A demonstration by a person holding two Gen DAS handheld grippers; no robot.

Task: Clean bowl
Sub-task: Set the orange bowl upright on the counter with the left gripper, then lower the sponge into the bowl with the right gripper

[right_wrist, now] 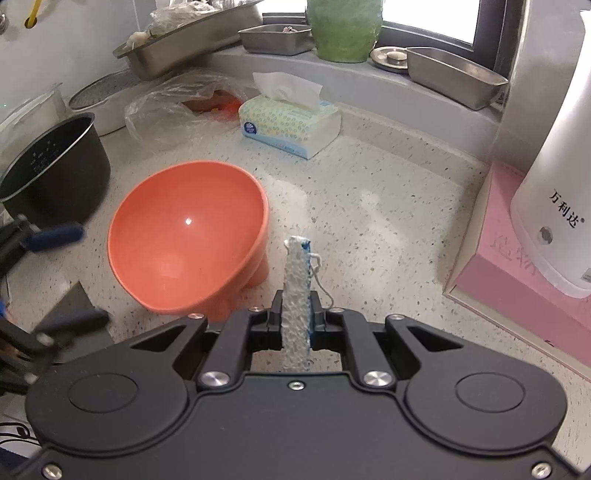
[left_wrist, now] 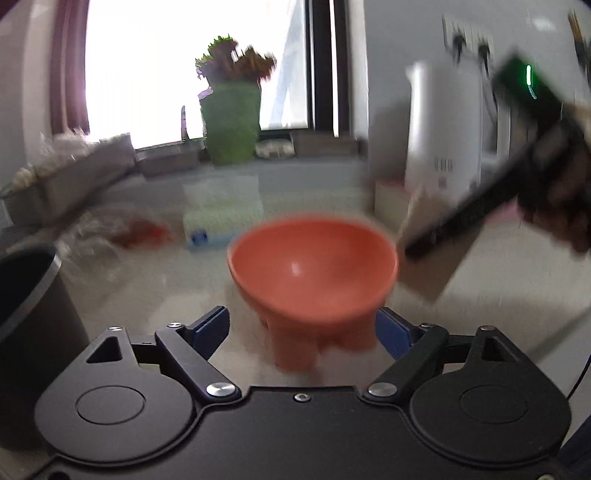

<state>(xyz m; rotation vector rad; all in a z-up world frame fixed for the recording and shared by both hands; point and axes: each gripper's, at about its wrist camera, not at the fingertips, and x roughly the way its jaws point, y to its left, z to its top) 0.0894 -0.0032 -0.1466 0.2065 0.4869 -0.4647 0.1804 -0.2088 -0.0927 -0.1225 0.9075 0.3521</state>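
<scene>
An orange footed bowl (left_wrist: 314,258) (right_wrist: 184,236) stands on the speckled counter (right_wrist: 369,221), its inside bare and glossy. My left gripper (left_wrist: 301,325) (right_wrist: 68,277) is open, its blue pads (left_wrist: 212,325) spread to either side just short of the bowl's foot and not pressing on it. In the right wrist view it sits to the left of the bowl, blurred. My right gripper (right_wrist: 295,299) (left_wrist: 417,247) is shut on a white sponge cloth with a blue edge (right_wrist: 297,273), held upright just to the right of the bowl. In the left wrist view the cloth (left_wrist: 428,266) looks dark and blurred.
A dark inner pot (right_wrist: 55,177) stands left of the bowl. Behind it are a crumpled plastic bag (right_wrist: 170,107) and a tissue box (right_wrist: 288,125). A white kettle (right_wrist: 554,184) on a pink box (right_wrist: 517,288) fills the right. A green vase (right_wrist: 343,29) and steel trays (right_wrist: 454,74) line the sill.
</scene>
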